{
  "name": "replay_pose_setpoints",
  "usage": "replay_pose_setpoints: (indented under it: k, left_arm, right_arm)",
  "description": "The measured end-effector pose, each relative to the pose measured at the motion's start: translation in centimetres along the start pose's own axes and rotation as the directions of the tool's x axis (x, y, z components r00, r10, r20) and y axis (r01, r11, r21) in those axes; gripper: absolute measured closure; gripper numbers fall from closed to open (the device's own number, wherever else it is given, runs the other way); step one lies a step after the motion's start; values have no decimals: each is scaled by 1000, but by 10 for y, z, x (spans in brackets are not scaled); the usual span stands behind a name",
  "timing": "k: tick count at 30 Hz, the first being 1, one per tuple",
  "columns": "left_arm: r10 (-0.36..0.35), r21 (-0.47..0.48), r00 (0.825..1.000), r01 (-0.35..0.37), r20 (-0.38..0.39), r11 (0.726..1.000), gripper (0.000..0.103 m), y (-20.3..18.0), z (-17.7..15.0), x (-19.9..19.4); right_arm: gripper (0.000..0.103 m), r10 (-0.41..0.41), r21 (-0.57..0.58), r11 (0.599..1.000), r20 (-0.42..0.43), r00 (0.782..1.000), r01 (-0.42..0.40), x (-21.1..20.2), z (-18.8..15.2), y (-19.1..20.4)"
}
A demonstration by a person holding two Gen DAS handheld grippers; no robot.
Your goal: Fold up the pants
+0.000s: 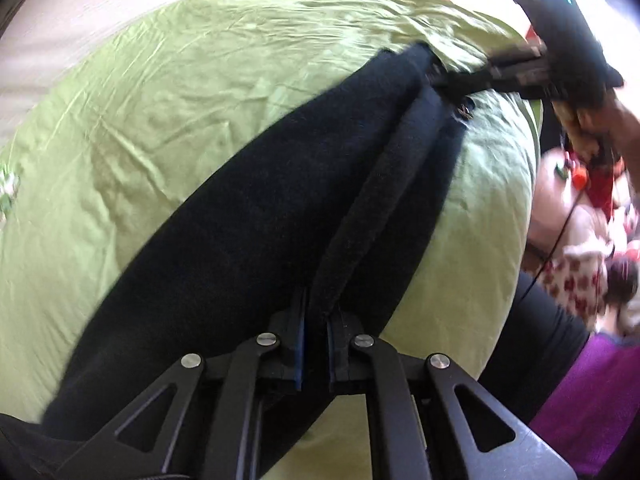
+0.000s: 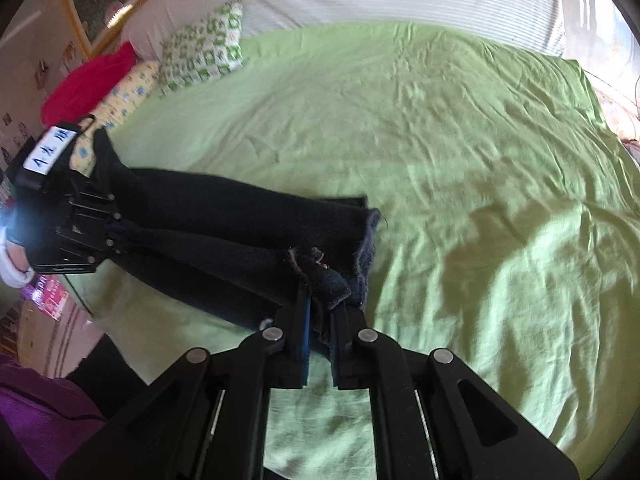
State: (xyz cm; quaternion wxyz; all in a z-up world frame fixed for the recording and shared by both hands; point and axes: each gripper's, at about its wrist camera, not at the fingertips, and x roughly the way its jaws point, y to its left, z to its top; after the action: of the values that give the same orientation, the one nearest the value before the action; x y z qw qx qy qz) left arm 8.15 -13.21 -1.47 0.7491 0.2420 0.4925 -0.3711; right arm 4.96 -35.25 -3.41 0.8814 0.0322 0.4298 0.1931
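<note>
Now dark pants point(image 1: 248, 216) stretch taut, legs together.

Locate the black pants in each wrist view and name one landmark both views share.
Left wrist: pants run diagonally from bottom centre to upper right.
Right wrist: pants stretch from left edge to bottom centre.
Shared landmark: the green bedsheet beneath them.

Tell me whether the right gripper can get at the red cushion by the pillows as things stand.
Probably not: the right gripper is shut on the black pants, and the red cushion lies apart across the green bedsheet.
</note>
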Motion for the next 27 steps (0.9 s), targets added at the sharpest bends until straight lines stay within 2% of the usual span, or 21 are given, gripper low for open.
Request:
replay_pose_setpoints:
  k: [2, 4, 5, 6, 8, 12, 15, 16, 18, 22, 27]
  left_arm:
    - [-49, -80, 998, 52, 32, 995, 88, 11, -3, -3]
    - [-104, -163, 993, 111, 55, 980, 81, 23, -6, -9]
    - [-107, -187, 992, 117, 63, 975, 74, 26, -9, -12]
    - [-102, -210, 992, 115, 72, 971, 71, 27, -12, -17]
    - [-90, -249, 991, 112, 100, 962, 63, 32, -21, -28]
    - [-73, -352, 986, 123, 150, 928, 61, 46, -45, -52]
    - [-34, -436, 983, 110, 178, 893, 58, 64, -61, -67]
    - [-15, -475, 982, 104, 188, 874, 58, 73, -70, -74]
    - [14, -521, 979, 96, 203, 848, 58, 84, -78, -84]
    - [108, -624, 968, 59, 227, 779, 52, 118, -107, -116]
    - [230, -732, 945, 15, 233, 681, 48, 174, -150, -159]
  right_arm:
    - [90, -9, -3, 1000, -16, 1000, 9, 5, -5, 2]
    - [87, -7, 24, 1000, 2, 1000, 7, -1, -6, 2]
    - [80, 1, 51, 999, 12, 1000, -2, -6, -5, 1]
    - [67, -4, 75, 997, 15, 1000, 3, -13, -4, 0]
    - [55, -34, 78, 996, 42, 999, 30, -27, -2, 3]
    - [53, -29, 74, 997, 120, 992, 20, -51, 5, 15]
    - [52, 21, 70, 997, 159, 987, -32, -53, 13, 32]
    - [52, 55, 72, 995, 163, 985, -68, -49, 17, 39]
    - [52, 125, 67, 988, 158, 980, -137, -35, 24, 55]
    - [52, 205, 18, 978, 120, 972, -208, -4, 37, 95]
    - [52, 309, -52, 950, 63, 949, -307, 35, 56, 149]
